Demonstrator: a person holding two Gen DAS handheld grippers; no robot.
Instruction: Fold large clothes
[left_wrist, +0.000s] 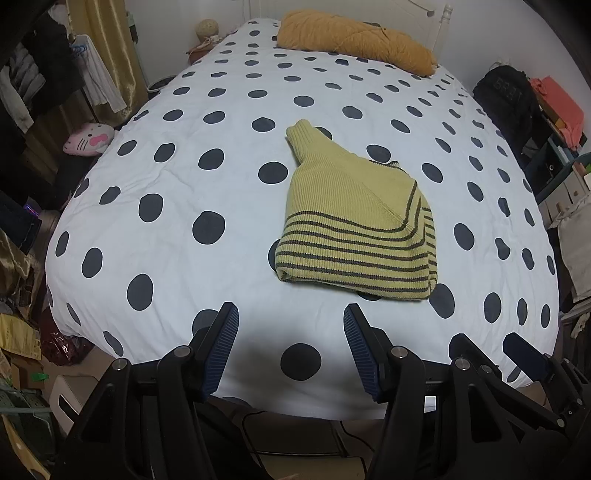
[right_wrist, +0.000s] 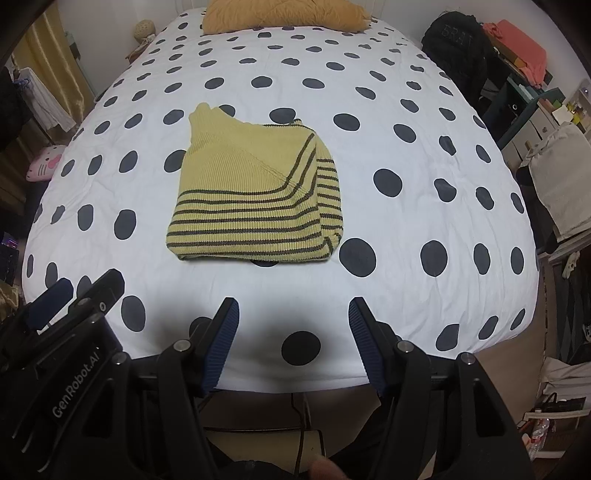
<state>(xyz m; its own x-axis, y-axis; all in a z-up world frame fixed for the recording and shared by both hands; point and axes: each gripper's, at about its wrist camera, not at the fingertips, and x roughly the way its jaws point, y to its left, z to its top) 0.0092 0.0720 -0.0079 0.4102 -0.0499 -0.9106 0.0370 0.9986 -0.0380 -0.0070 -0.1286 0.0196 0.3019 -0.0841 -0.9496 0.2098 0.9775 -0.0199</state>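
Here the folded yellow striped sweater (left_wrist: 351, 225) lies on the polka-dot bed (left_wrist: 184, 155), well beyond both grippers. The left gripper (left_wrist: 291, 328) and right gripper (right_wrist: 293, 323) hover over the bed's near edge, jaws wide and empty.

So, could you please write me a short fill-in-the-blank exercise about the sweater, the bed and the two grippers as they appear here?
1. The folded sweater is yellow-green with dark ____.
2. It lies on a white bedspread printed with dark ____.
3. The left gripper and right gripper both stand ____, holding nothing.
4. At the head of the bed lies a pillow coloured ____.

Missing words: stripes; dots; open; orange.
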